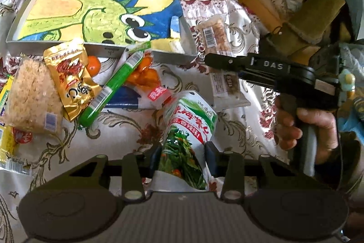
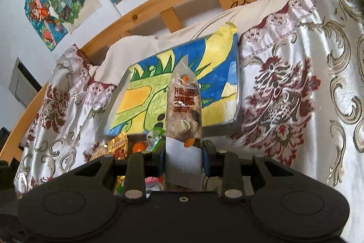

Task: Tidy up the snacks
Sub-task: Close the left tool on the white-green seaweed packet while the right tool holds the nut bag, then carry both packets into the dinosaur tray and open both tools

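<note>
The left gripper [image 1: 183, 159] fingers pinch a green-and-white printed seaweed snack pouch [image 1: 190, 126], just in front of the shallow grey tray with a dinosaur drawing [image 1: 102, 50]. The right gripper [image 2: 183, 156] fingers pinch a clear-wrapped brown nut bar [image 2: 184, 111], raised before that tray [image 2: 118, 92].

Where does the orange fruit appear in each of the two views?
Left wrist view: the orange fruit is left of centre, just below the tray, behind the gold packet.
Right wrist view: it is low and left of centre, just above the right gripper's linkage, right of the gold packet.
Shared landmark: the dinosaur drawing in the tray.
</note>
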A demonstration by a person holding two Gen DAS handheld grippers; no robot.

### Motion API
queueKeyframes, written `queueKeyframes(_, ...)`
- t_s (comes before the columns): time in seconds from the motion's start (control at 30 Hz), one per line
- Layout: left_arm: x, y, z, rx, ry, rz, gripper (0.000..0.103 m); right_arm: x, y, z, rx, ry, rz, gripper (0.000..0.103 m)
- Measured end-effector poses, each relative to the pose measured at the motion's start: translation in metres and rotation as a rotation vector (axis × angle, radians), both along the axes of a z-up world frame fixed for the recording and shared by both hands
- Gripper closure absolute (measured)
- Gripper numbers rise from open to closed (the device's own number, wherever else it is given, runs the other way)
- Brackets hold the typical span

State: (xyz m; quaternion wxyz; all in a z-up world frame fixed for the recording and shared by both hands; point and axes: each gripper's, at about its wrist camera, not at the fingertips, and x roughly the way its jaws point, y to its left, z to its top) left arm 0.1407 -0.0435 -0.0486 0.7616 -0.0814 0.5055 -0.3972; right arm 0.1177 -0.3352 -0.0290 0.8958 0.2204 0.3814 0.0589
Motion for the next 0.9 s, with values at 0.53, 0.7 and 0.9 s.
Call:
queueKeyframes(0.53, 0.025, 0.015, 0.046, -0.076, -0.104, 0.133, 0.058, 0.020, -0.009, 0.002, -0.011, -0.100, -0.047, 0.070)
queueKeyframes(0.7, 0.063, 0.003, 0.065, -0.060, -0.209, 0.234, 0.058, 0.043, -0.013, 0.002, 0.001, -0.149, -0.073, 0.070)
queueKeyframes(0.9, 0.118, -0.025, 0.049, -0.108, -0.201, 0.325, 0.058, 0.071, -0.017, 0.001, 0.029, -0.165, -0.091, 0.070)
